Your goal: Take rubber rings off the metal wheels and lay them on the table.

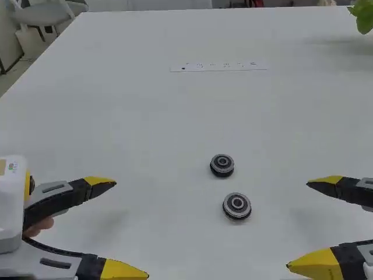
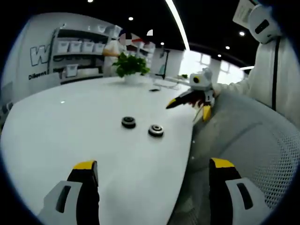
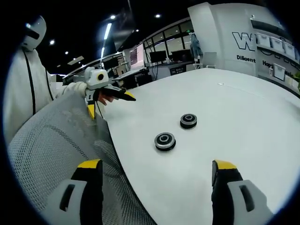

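Note:
Two small metal wheels with dark rubber rings lie flat on the white table: the far wheel [image 1: 222, 165] [image 2: 128, 123] [image 3: 188, 121] and the near wheel [image 1: 236, 205] [image 2: 156, 131] [image 3: 165, 140]. My left gripper [image 1: 113, 227] [image 2: 152, 168] [image 3: 108, 101] hovers open at the lower left of the head view, apart from both wheels. At the lower right my right gripper [image 1: 309, 224] [image 3: 157, 169] [image 2: 190, 104] is open too, its yellow-tipped jaws wide with nothing between them. The wheels sit between the two grippers.
A thin white strip with small marks [image 1: 218, 66] lies farther back on the table [image 1: 145, 116]. A green plant [image 1: 362, 16] [image 2: 130, 65] stands at the far right corner. A grey mesh chair back [image 3: 61, 140] [image 2: 248, 140] is at the table's near edge.

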